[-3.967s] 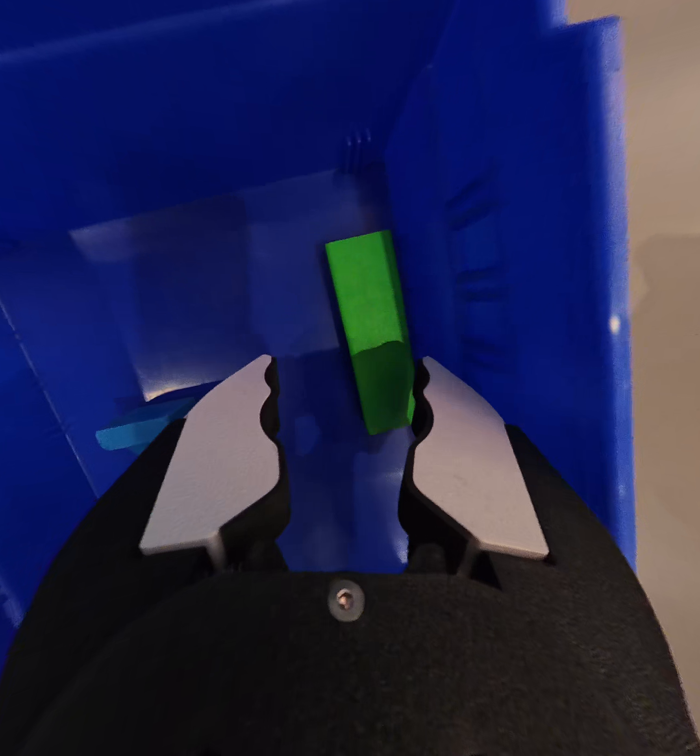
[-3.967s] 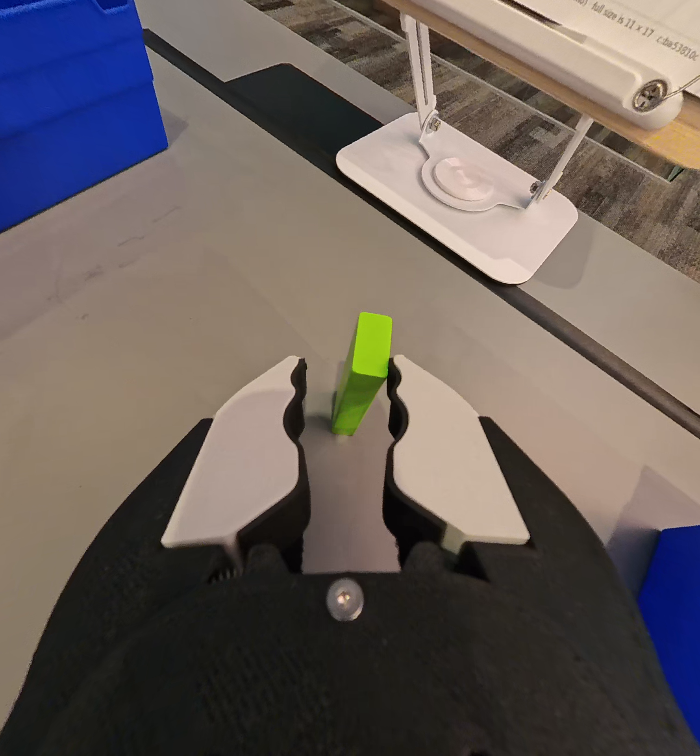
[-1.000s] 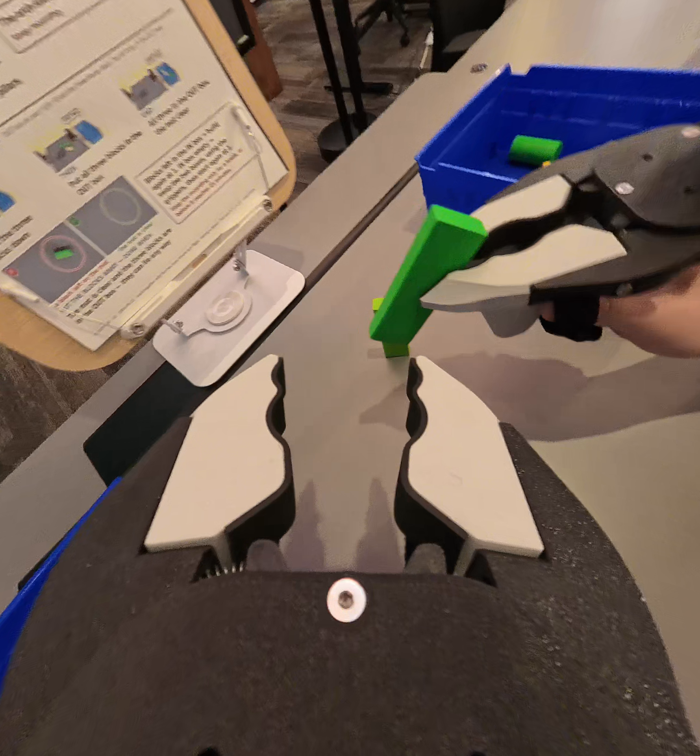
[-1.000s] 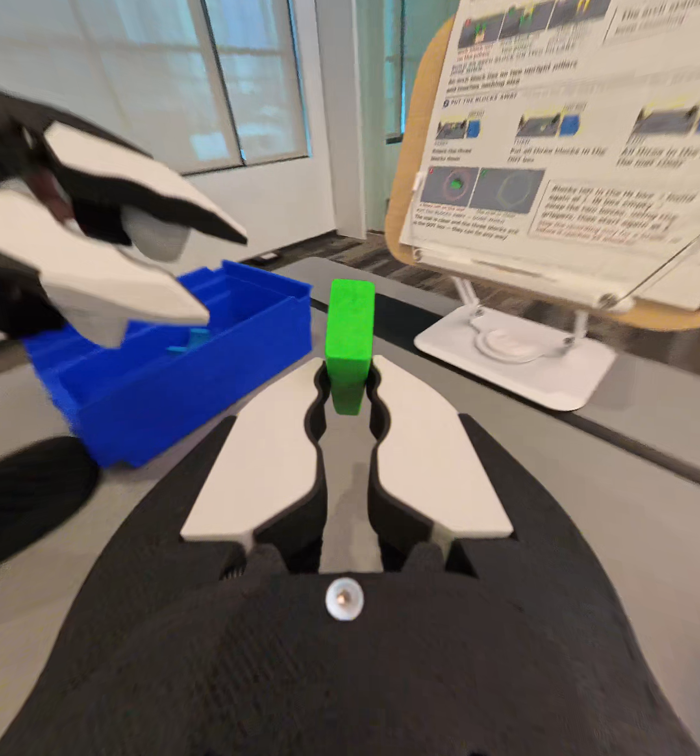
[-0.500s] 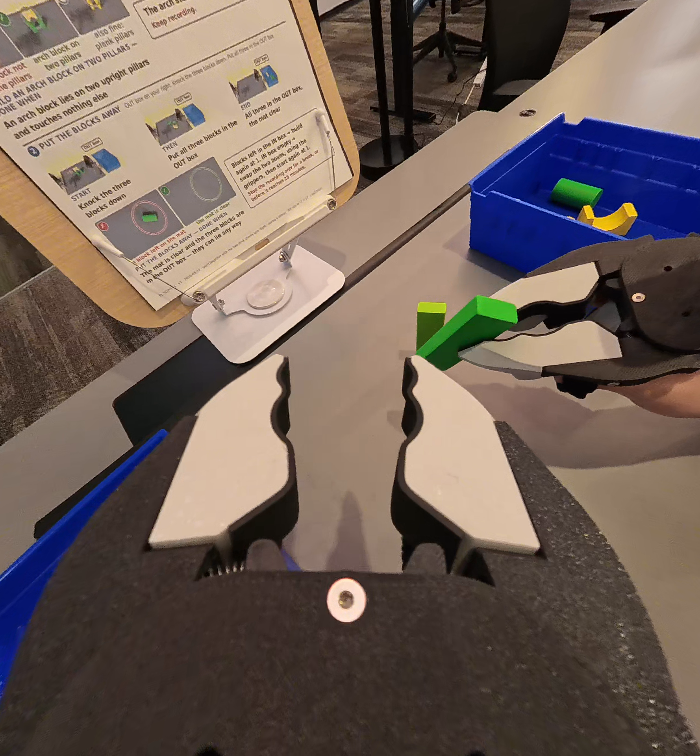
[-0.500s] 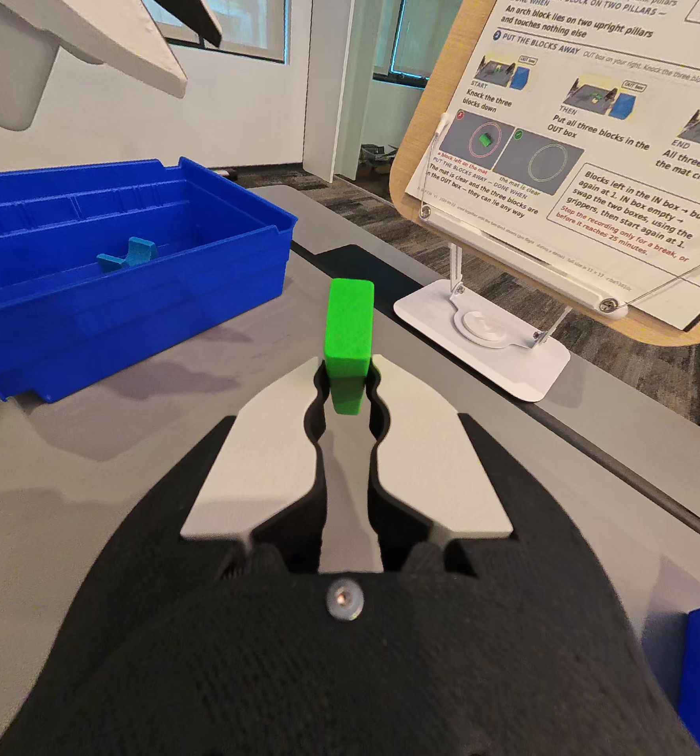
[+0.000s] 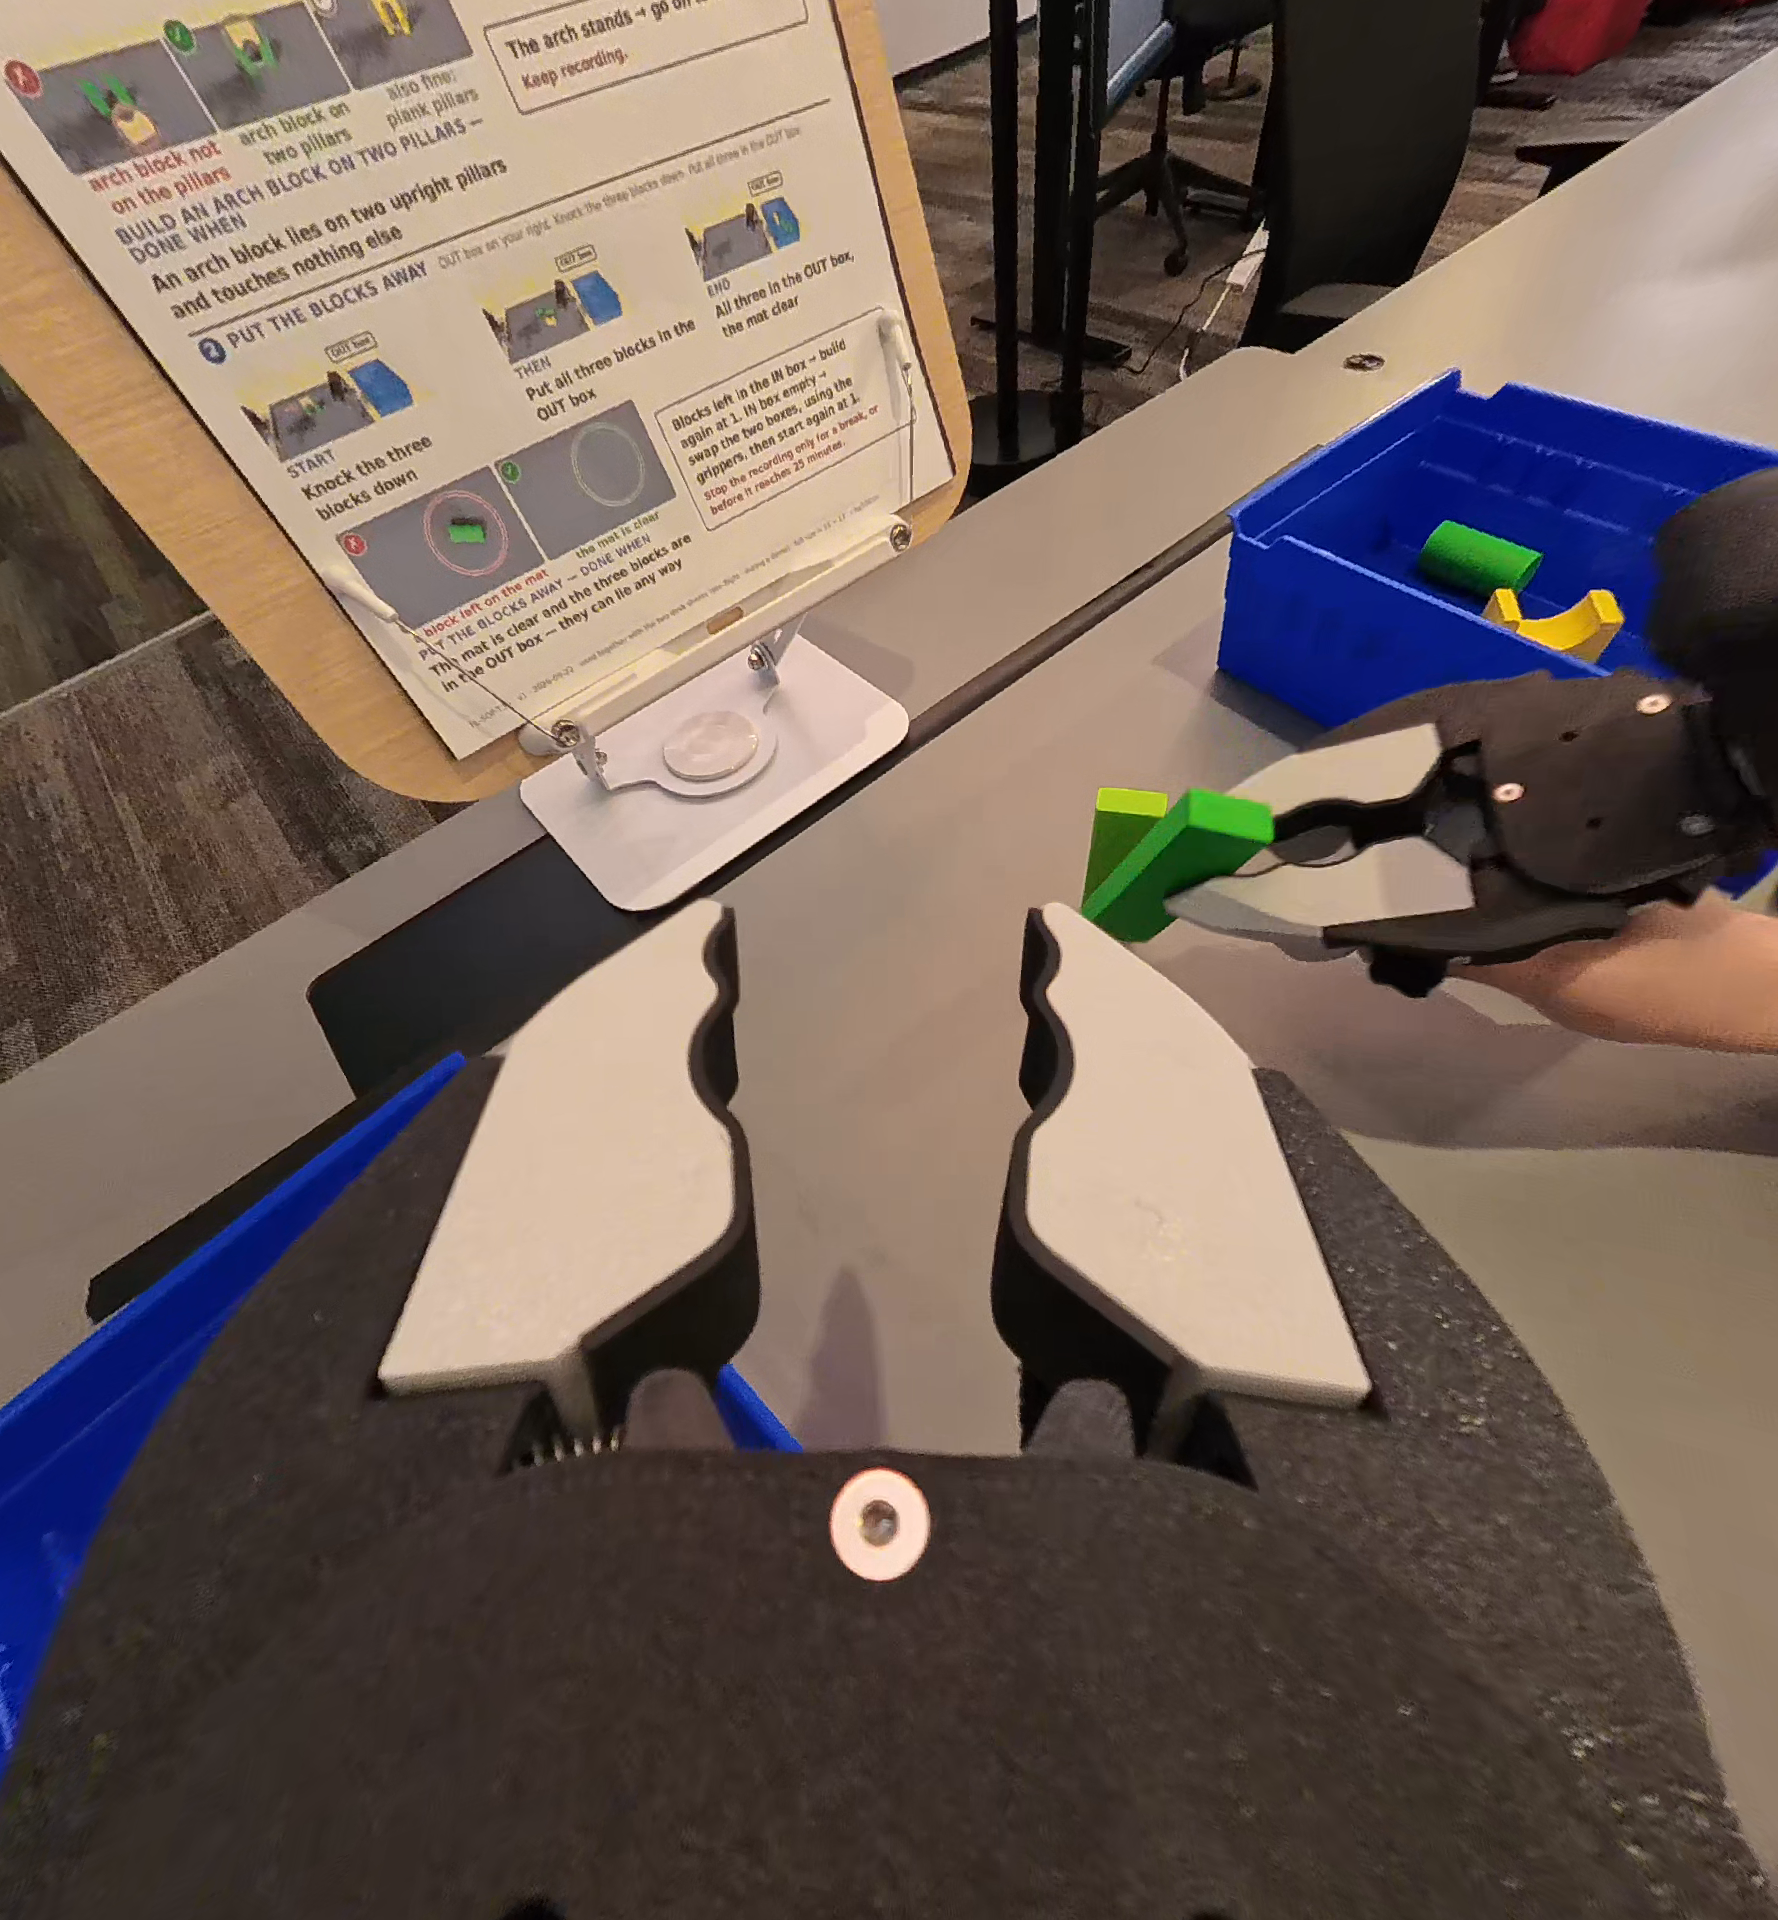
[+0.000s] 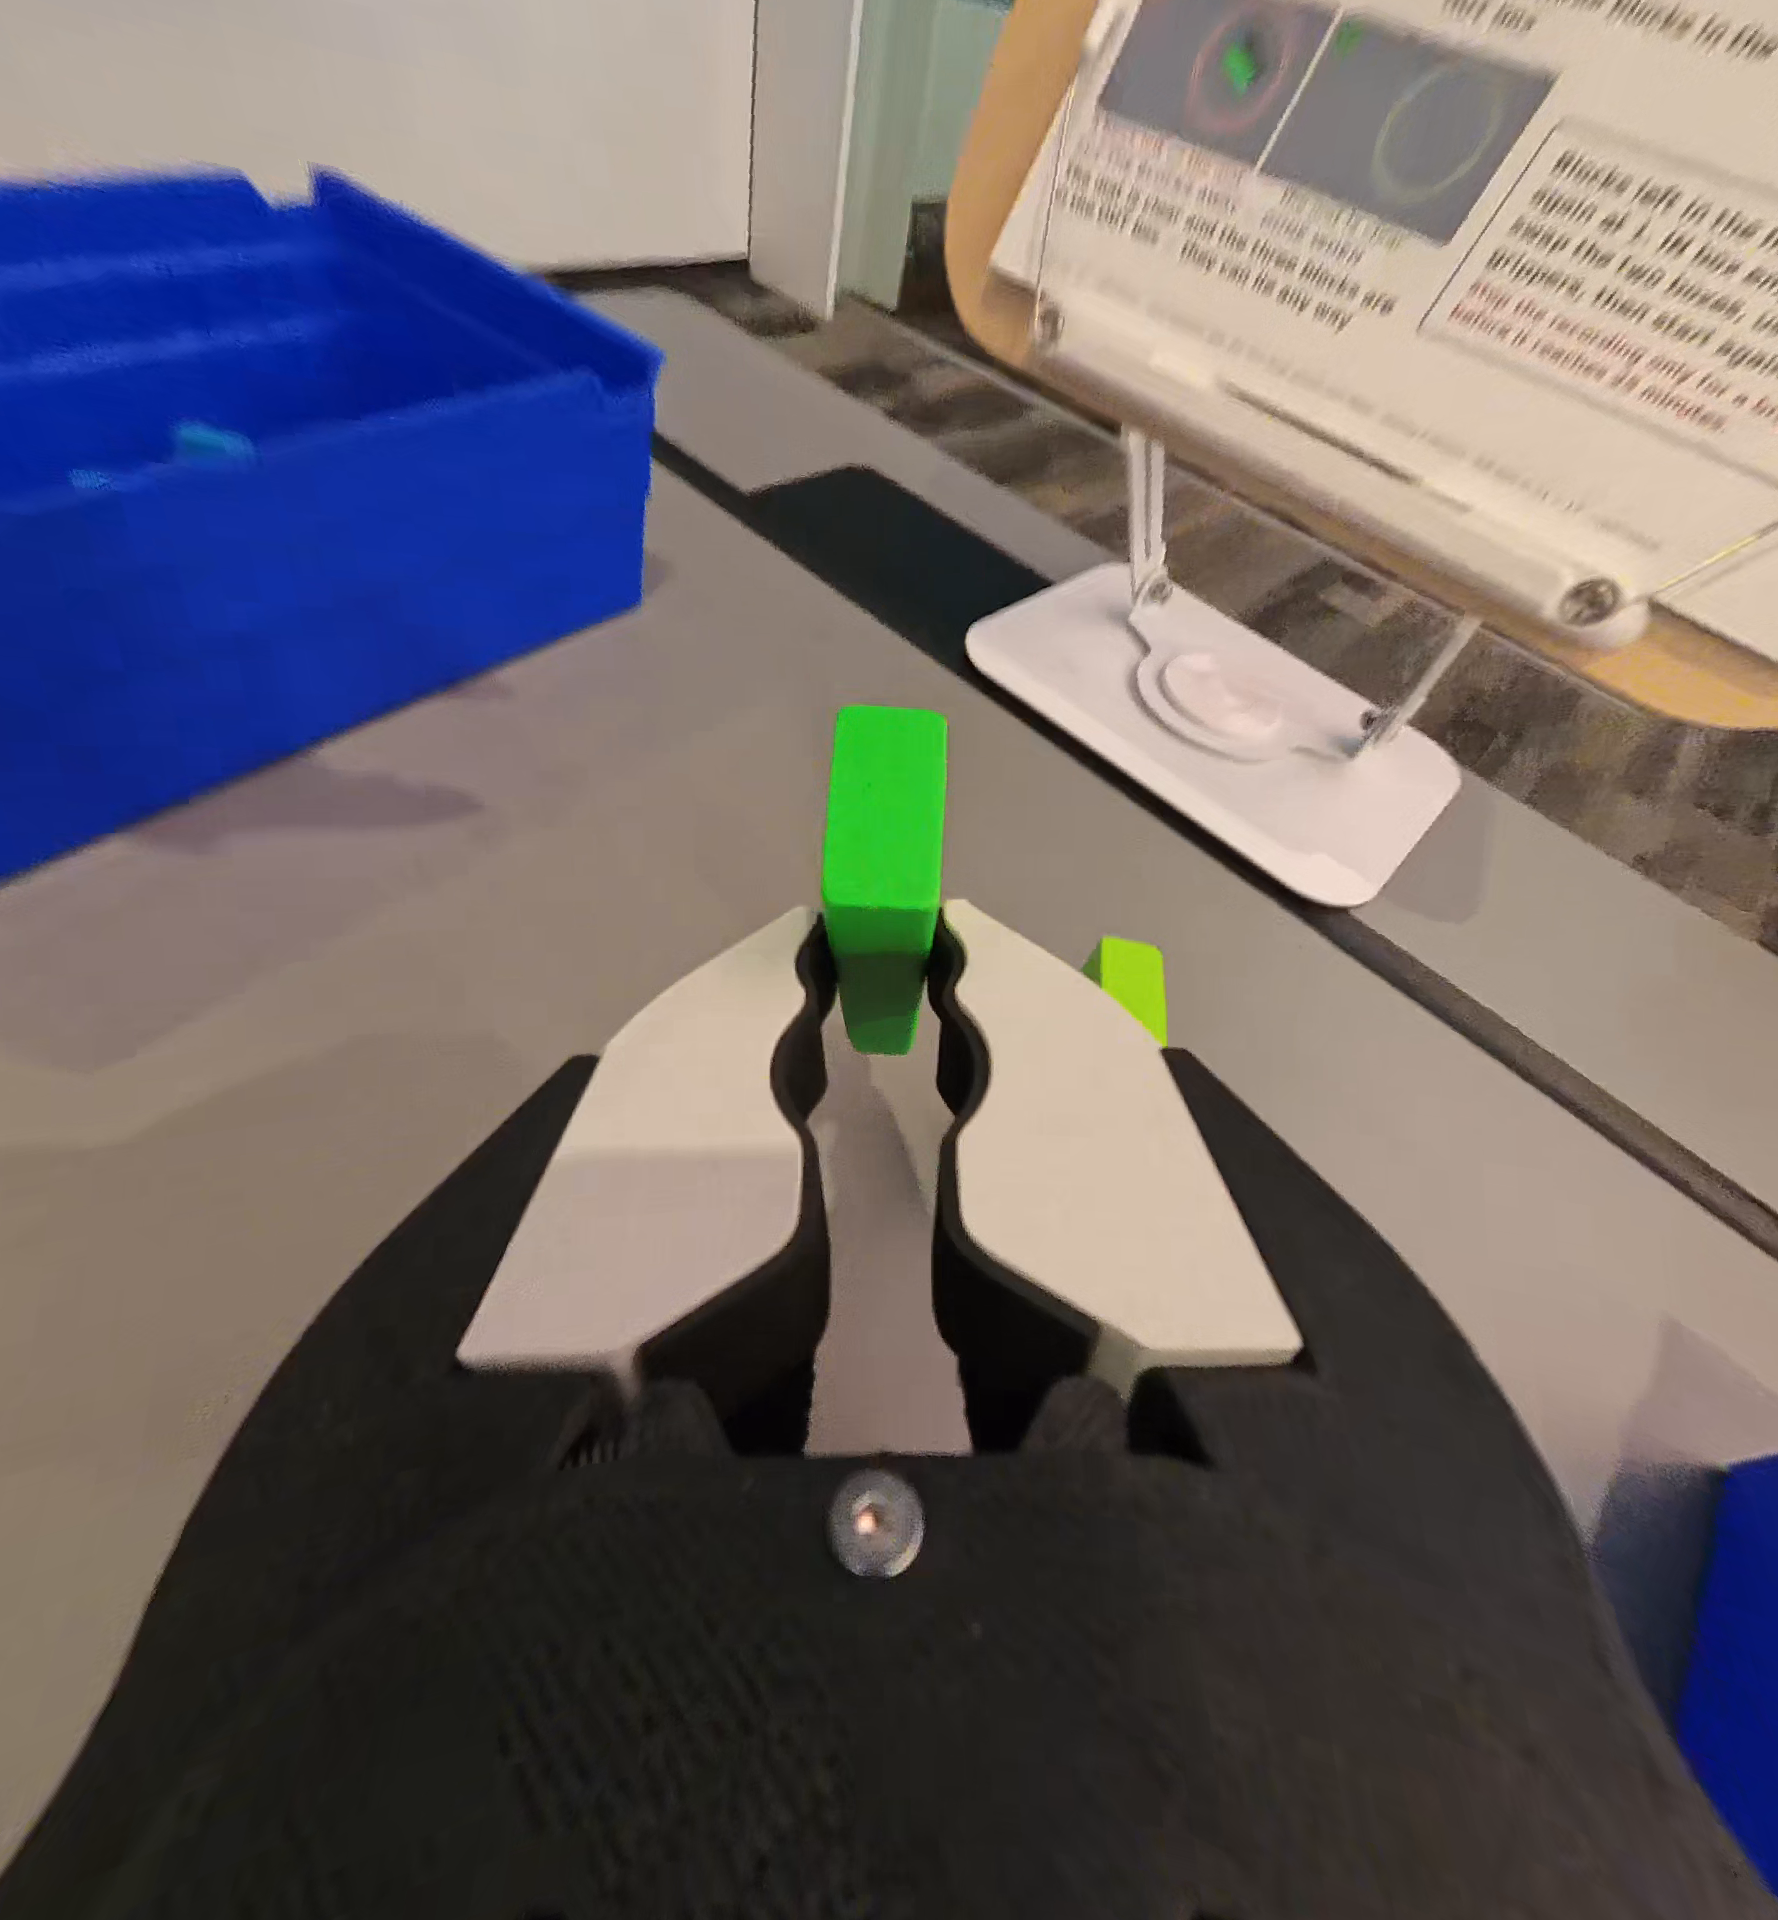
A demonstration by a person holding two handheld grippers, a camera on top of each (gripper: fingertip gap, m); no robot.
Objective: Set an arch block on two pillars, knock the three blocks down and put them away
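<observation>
1. My right gripper (image 8: pixel 880 951) is clamped on the green plank (image 8: pixel 883 831) by its near end, so I judge the far end can be stood as the second pillar.
2. The lime pillar (image 8: pixel 1132 982) stands just right of that claw's tips.
3. My left gripper (image 7: pixel 877 961) hangs parted and empty; both blocks sit ahead to its right.
</observation>
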